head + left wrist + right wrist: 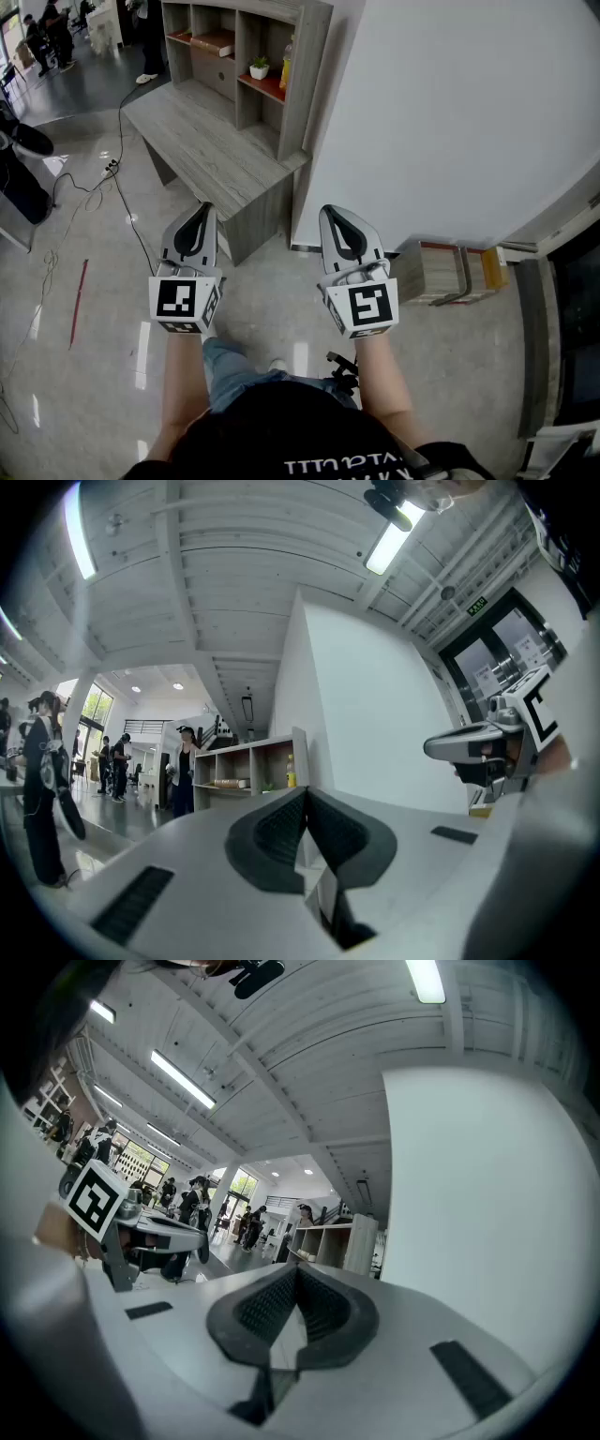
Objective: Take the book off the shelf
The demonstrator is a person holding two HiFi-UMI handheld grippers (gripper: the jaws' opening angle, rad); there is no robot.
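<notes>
The book lies flat in a compartment toward the left end of the shelf. A small potted plant and a yellow bottle stand further right on that shelf. The shelf sits at the back of a grey desk, and a white wall rises just to its right.

My left gripper and right gripper hang side by side well short of the shelf, out past the desk's near end. Both have their jaws pressed together with nothing in them.

I judge this the approach, with the reach not yet begun. Next I must walk up to the desk, spread one pair of jaws, and come in level with the book's compartment.
</notes>
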